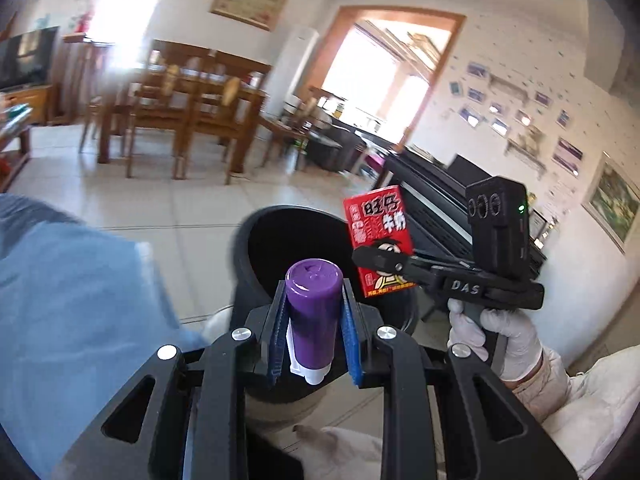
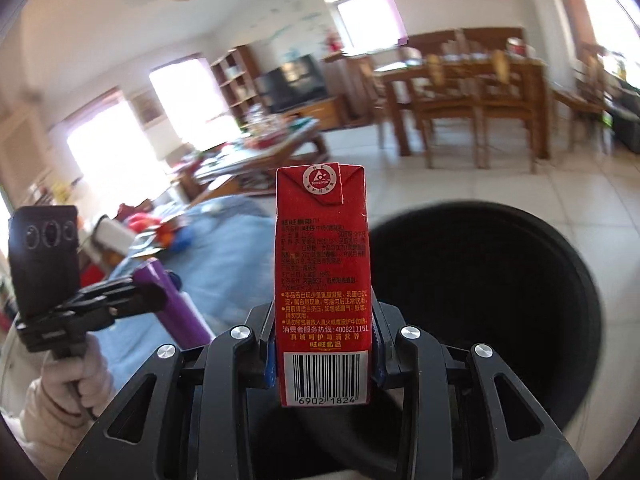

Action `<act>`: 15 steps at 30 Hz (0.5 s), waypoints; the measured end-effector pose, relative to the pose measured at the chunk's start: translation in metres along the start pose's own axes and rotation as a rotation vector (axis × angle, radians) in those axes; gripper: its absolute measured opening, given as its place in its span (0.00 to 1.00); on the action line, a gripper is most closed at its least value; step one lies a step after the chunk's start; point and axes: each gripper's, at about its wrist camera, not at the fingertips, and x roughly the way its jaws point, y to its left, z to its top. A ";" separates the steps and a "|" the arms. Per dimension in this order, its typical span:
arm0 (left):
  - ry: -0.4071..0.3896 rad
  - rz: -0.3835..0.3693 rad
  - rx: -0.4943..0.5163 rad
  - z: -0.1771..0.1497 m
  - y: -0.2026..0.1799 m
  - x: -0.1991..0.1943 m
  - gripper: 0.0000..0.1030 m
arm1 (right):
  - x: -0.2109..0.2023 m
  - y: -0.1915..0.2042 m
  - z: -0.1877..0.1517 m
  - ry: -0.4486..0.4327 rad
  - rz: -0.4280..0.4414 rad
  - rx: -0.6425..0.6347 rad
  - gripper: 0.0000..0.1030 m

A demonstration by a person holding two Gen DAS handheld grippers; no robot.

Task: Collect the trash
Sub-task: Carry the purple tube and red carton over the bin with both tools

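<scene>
Two pieces of trash are held aloft at once, right by the mouth of the black bin (image 1: 280, 240). In the left wrist view, the left gripper (image 1: 314, 300) is clamped on a purple bottle (image 1: 314, 308), whose body is pinched between the blue pads (image 1: 354, 344) with the flat base pointing forward and the white cap end tucked back toward the camera. It is gripped mid-body, which looks like a choice made so the bottle cannot pivot out while carried.

Across the frame, the right gripper (image 1: 378, 258) is seen closed on a red milk carton (image 1: 378, 236), held upright above the far rim. From the right wrist view the same red milk carton (image 2: 322, 280) is shown squeezed at its lower half, barcode toward the lens, folded top up. The bin's dark opening (image 2: 480, 300) sits just beside it, to the right and below, so the carton is not yet fully over the hole.

The left gripper (image 2: 132, 300) and its bottle (image 2: 176, 304) are visible at the left, over the blue cloth (image 2: 232, 248).

Both items are judged ready for release; a small shift over the opening is likely needed first, lest the carton be bounced off the rim.
</scene>
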 end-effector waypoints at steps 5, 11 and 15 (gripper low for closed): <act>0.044 -0.041 0.030 0.009 -0.019 0.046 0.24 | -0.008 -0.052 -0.015 0.022 -0.084 0.050 0.32; 0.126 -0.030 0.043 0.007 -0.019 0.093 0.24 | 0.007 -0.075 -0.035 0.101 -0.155 0.045 0.32; 0.192 0.008 0.049 0.003 -0.013 0.116 0.24 | 0.019 -0.070 -0.040 0.127 -0.190 0.022 0.33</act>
